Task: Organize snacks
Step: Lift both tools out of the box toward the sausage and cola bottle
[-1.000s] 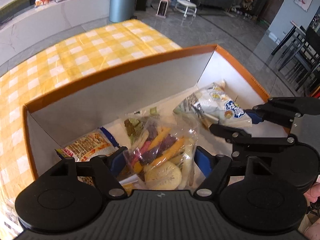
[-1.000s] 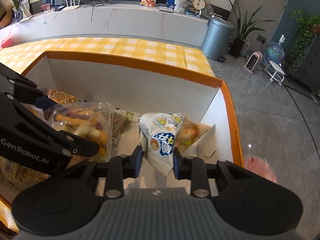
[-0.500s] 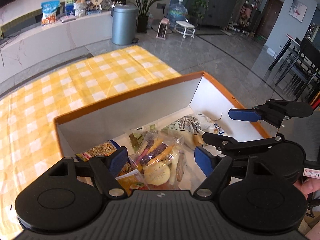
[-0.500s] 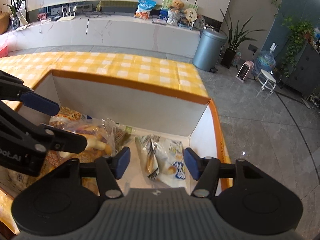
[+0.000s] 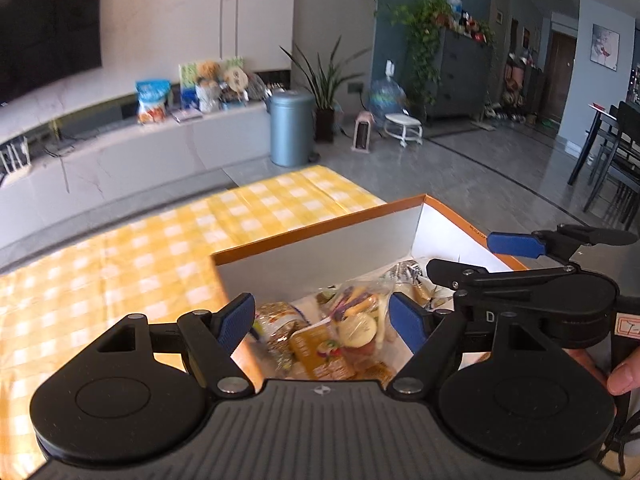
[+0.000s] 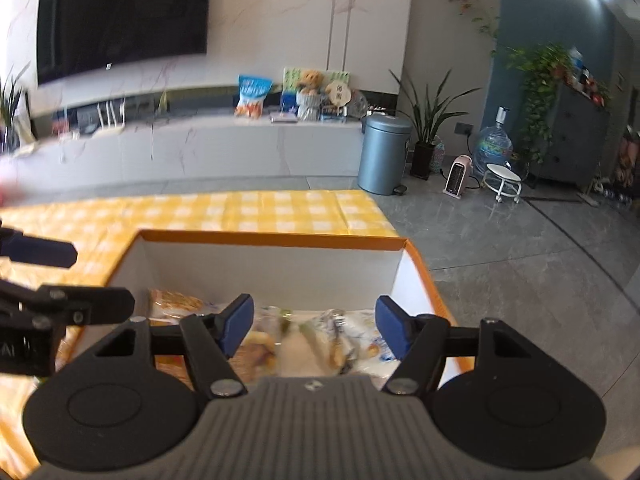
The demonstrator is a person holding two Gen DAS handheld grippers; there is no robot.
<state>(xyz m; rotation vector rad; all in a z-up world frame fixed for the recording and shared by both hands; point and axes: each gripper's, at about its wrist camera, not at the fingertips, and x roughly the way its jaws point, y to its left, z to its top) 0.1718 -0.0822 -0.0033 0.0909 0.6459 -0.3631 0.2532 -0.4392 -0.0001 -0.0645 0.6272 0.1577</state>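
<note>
1. Both grippers have come up and back out of the box since a second ago, and the white chip bag [image 6: 362, 346] that my right gripper [image 6: 314, 326] pinched then now lies loose on the box floor — set down, I judge, at the right end where there was room.
2. My right gripper's fingers [image 6: 239, 322] have just been opening and stand apart with nothing between them; the bag sits below the gap, untouched.
3. My left gripper [image 5: 322, 322] also has its fingers [image 5: 238, 322] spread wide and empty, hovering over the clear bag of dried fruit chips [image 5: 358, 316].
4. That clear bag rests mid-box, beside an orange packet [image 5: 320, 350] and a brown-printed packet [image 5: 278, 330] — the snacks are laid side by side, which keeps each one reachable.
5. Around them stands the orange-rimmed box [image 5: 320, 234], on the yellow checked tablecloth [image 5: 120, 264].
6. With both jaws free, I judge this drop-off done.
</note>
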